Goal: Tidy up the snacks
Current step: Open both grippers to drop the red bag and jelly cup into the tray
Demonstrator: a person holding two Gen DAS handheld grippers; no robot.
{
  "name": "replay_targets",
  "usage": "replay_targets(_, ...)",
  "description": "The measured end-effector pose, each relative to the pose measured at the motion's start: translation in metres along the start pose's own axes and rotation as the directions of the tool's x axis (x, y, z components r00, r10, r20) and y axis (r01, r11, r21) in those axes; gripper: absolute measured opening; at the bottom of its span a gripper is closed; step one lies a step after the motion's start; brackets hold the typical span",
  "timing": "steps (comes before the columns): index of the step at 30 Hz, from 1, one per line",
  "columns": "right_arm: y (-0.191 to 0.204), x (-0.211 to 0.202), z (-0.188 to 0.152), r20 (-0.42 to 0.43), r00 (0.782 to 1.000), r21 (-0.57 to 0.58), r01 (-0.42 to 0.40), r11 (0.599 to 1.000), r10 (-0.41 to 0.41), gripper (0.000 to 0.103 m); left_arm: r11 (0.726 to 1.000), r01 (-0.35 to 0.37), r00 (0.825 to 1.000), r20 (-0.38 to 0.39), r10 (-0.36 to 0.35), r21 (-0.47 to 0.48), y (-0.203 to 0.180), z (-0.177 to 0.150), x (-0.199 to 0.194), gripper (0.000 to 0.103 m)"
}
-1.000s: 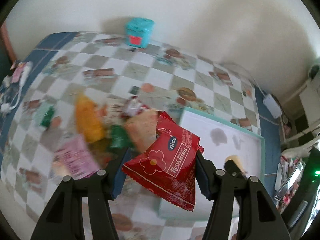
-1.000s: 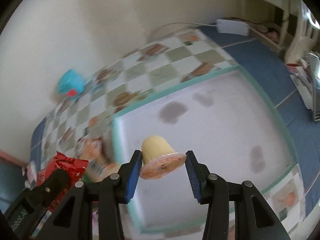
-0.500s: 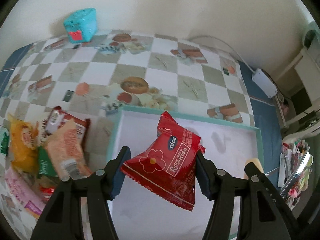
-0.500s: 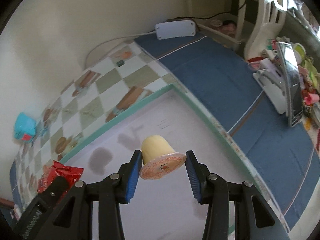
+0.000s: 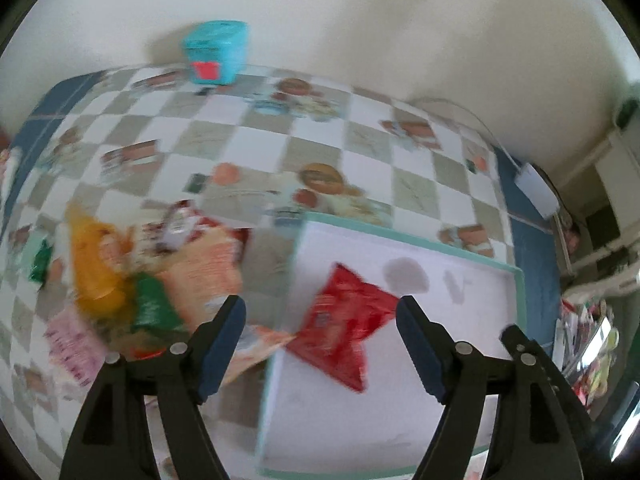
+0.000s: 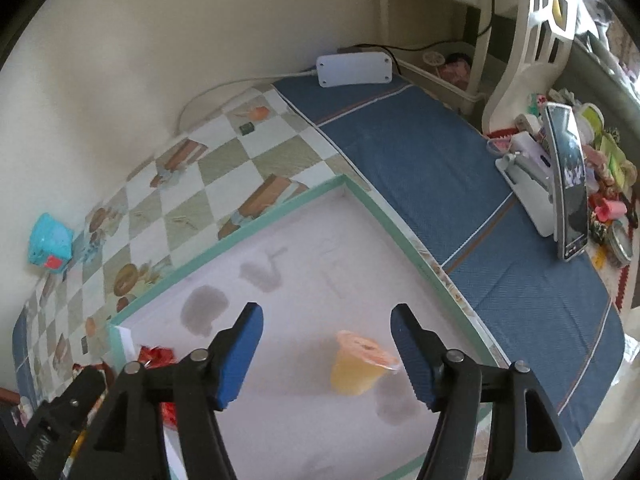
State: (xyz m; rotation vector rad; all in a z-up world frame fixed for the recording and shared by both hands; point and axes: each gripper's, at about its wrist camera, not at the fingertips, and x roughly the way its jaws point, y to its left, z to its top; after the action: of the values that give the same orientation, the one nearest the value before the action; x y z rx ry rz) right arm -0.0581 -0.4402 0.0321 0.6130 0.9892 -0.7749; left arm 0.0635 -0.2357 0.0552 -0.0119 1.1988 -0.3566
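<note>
A white tray with a teal rim (image 5: 516,276) lies on the checkered tablecloth; it also shows in the right wrist view (image 6: 280,216). My left gripper (image 5: 320,340) is open above the tray's left part, and a red snack packet (image 5: 340,332) lies blurred between its fingers, inside the tray. My right gripper (image 6: 326,354) is open over the tray, and a yellow jelly cup (image 6: 358,364) lies on its side on the tray floor between the fingers. The red packet (image 6: 156,356) shows at the left in the right wrist view.
A heap of snack packets (image 5: 132,276) lies left of the tray. A teal box (image 5: 214,56) stands by the wall. A white power strip (image 6: 354,68), a phone on a stand (image 6: 568,180) and clutter sit on the blue cloth at the right.
Both grippers have opened. The red packet has dropped from the left gripper into the tray, and the jelly cup has dropped from the right gripper onto the tray floor.
</note>
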Motion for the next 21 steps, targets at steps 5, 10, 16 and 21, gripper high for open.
replay_targets(5, 0.012, -0.016, -0.013, 0.008, 1.0, -0.036, -0.029, 0.999, 0.03, 0.077, 0.993, -0.11, 0.993, 0.033, 0.111, -0.044, 0.036, -0.002, -0.016, 0.088)
replay_targets(10, 0.031, -0.034, -0.028, 0.018, 0.996, -0.078, -0.087, 0.993, 0.089, 0.079, 0.98, -0.187, 0.979, 0.072, 0.192, -0.071, 0.071, -0.007, -0.038, 0.089)
replay_targets(16, 0.057, -0.056, -0.048, 0.023, 0.986, -0.153, -0.159, 0.975, 0.164, 0.08, 0.963, -0.247, 0.958, 0.123, 0.26, -0.11, 0.108, -0.016, -0.066, 0.089)
replay_targets(21, 0.077, -0.071, -0.062, 0.037, 0.977, -0.214, -0.197, 0.957, 0.21, 0.08, 0.934, -0.331, 0.927, 0.14, 0.349, -0.138, 0.138, -0.028, -0.084, 0.089)
